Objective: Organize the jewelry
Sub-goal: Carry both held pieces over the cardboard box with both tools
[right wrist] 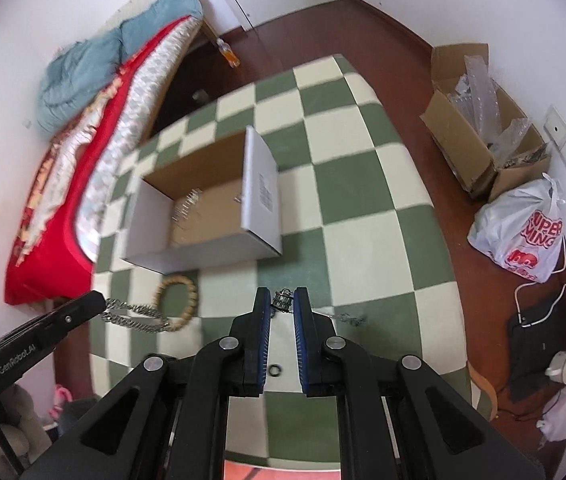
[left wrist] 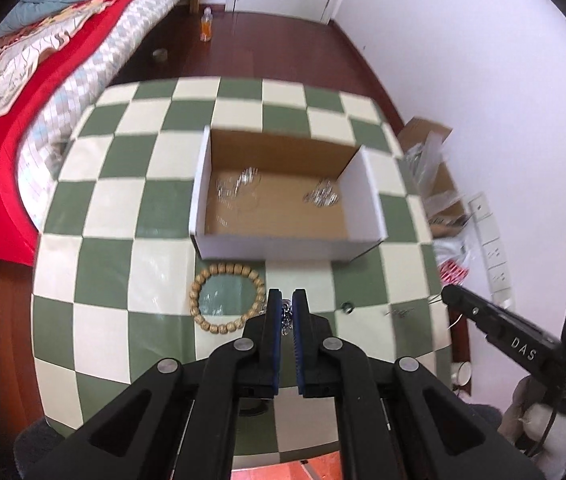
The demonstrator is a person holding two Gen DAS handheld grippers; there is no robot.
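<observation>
A: Left gripper (left wrist: 287,306)? 
B: Jaws nearly closed, pinching a silver chain (right wrist: 135,314).

A: Right gripper (right wrist: 283,300)? 
B: Narrow gap, nipping a small metal piece (right wrist: 281,300).

A: Other items? 
B: Ring (right wrist: 274,369) and bead bracelet (left wrist: 225,298) on the checkered table (left wrist: 103,260); beyond, the open box (left wrist: 283,242) already holds silver pieces (left wrist: 321,196).

A: Step? 
B: Mid-pickup, I'd say. Next: carry over the box wall, release.

Silver pieces (left wrist: 321,196) in the box (left wrist: 283,246) motion-blurred (shapes unclear), bed (left wrist: 11,92) cut by frame edge
</observation>
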